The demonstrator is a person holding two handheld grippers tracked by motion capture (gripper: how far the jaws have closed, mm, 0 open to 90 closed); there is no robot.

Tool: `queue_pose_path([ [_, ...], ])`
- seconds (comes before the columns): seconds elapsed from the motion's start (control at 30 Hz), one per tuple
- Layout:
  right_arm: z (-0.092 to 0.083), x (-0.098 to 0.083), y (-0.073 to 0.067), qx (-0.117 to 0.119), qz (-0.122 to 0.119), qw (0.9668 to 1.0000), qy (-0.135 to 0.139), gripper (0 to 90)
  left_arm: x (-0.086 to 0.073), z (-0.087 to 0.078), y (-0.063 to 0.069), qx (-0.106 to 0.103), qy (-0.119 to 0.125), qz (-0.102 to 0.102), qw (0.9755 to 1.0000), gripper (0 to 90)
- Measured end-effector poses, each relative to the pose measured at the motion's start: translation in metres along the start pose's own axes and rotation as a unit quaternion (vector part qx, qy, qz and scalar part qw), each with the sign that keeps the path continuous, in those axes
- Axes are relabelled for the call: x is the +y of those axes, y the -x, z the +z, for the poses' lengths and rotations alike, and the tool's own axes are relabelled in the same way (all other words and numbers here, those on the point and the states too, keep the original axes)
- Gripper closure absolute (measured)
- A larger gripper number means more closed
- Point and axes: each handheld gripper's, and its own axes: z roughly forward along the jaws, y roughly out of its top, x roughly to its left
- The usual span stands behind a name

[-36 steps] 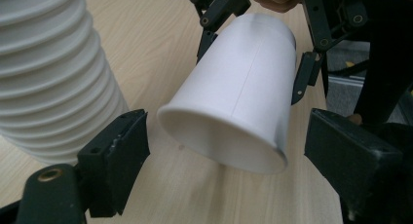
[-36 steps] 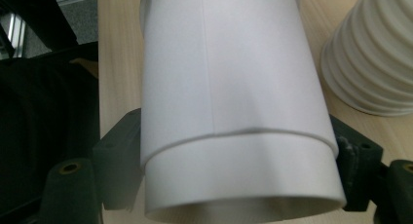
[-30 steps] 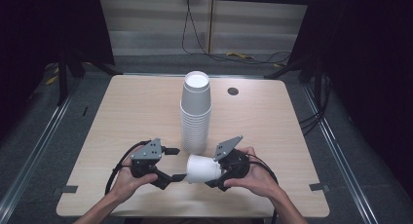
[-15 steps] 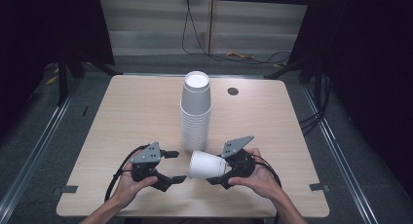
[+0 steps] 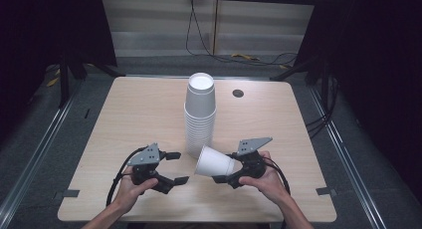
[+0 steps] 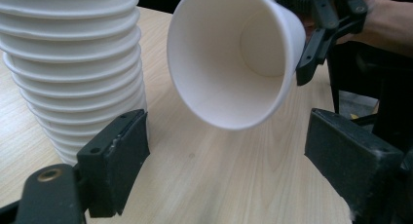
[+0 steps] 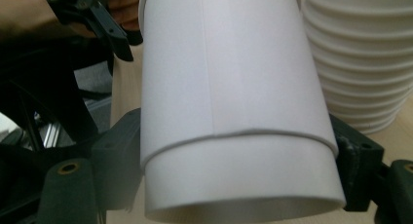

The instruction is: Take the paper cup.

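Left of the cup stack (image 5: 200,114), near the worktop (image 5: 124,109) front edge: left gripper (image 5: 175,168), jaws apart and empty, aimed across at the loose cup (image 5: 214,162). In the left gripper view, both black jaws wide of the cup's open mouth, nothing touching them.

Just in front of the stack's foot and a little right: one cup, tipped on its side, mouth toward the left gripper, lifted clear of the wood and apart from the stack.

Right of the stack's foot: right gripper (image 5: 222,167), clamped on that cup near its base; in the right gripper view, a jaw pressed against each side of the cup wall.

Far right of the stack, toward the back: small dark round hole (image 5: 238,93) in the wood.

Progress, as judged: one cup separated from the stack and in hand; not yet set down or passed over. Tall stack left to work through.
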Motion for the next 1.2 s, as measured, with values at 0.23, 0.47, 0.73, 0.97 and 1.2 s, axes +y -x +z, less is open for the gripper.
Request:
queue_pose_path([
  [0.23, -0.002, -0.002, -0.001, 0.005, 0.01, 0.9987, 0.051, 21.7, 0.003, -0.002, 0.002, 0.001, 0.011, 0.003, 0.9999, 15.8],
  [0.47, 0.0, -0.004, -0.003, 0.012, 0.009, 0.996, 0.088, 21.7, 0.006, -0.006, 0.001, -0.006, 0.027, -0.002, 0.9996, 15.8],
  [0.73, 0.006, -0.007, -0.005, 0.028, 0.011, 0.9933, 0.112, 21.7, 0.009, -0.009, 0.0, -0.026, 0.057, -0.018, 0.9979, 15.6],
  [0.97, 0.014, -0.01, -0.006, 0.034, 0.013, 0.9939, 0.104, 21.7, 0.01, -0.007, 0.002, -0.038, 0.057, -0.02, 0.9975, 15.6],
  [1.2, 0.019, -0.009, -0.012, 0.052, 0.002, 0.9935, 0.101, 21.8, 0.008, -0.003, 0.004, -0.025, 0.051, -0.017, 0.9982, 15.4],
])
